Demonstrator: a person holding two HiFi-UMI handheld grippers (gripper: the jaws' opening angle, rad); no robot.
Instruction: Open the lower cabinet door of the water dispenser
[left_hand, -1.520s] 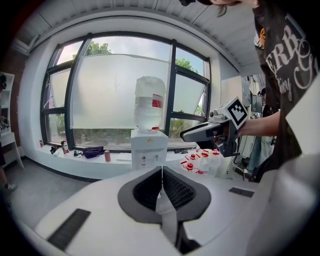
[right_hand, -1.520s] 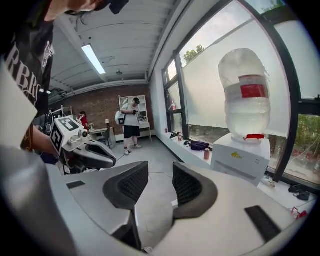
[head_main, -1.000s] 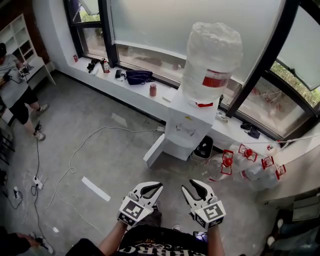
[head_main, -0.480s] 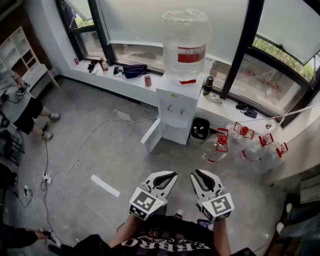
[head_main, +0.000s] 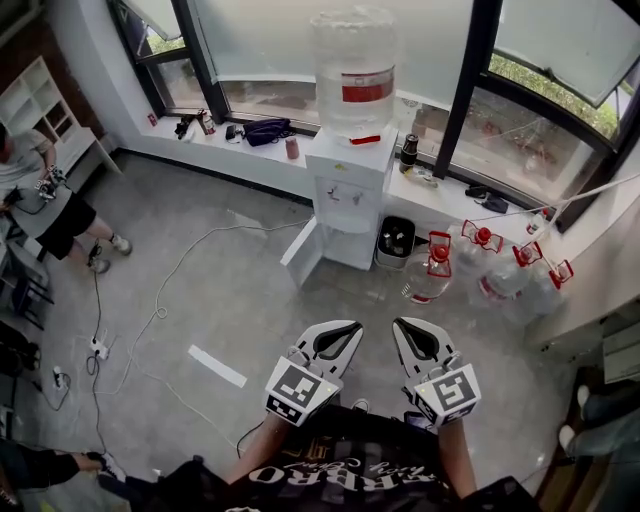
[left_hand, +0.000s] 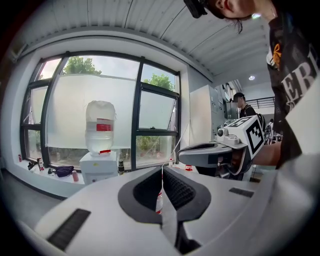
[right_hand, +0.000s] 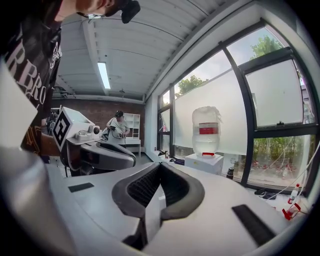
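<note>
Standing against the window ledge (head_main: 250, 152): white water dispenser (head_main: 345, 190), large clear bottle (head_main: 352, 70) with a red band upturned on top. Lower cabinet door (head_main: 302, 257) already swung out to the left of the head view, a plain white panel angled over the grey floor (head_main: 220, 290). Black bin (head_main: 397, 240) just beside the dispenser on its other side. Left gripper (head_main: 350, 328) and right gripper (head_main: 405, 327) side by side, low near the person's body, well apart from the dispenser. Left jaws pressed together, nothing between. Right jaws have just been closing, now tip to tip, also empty.
</note>
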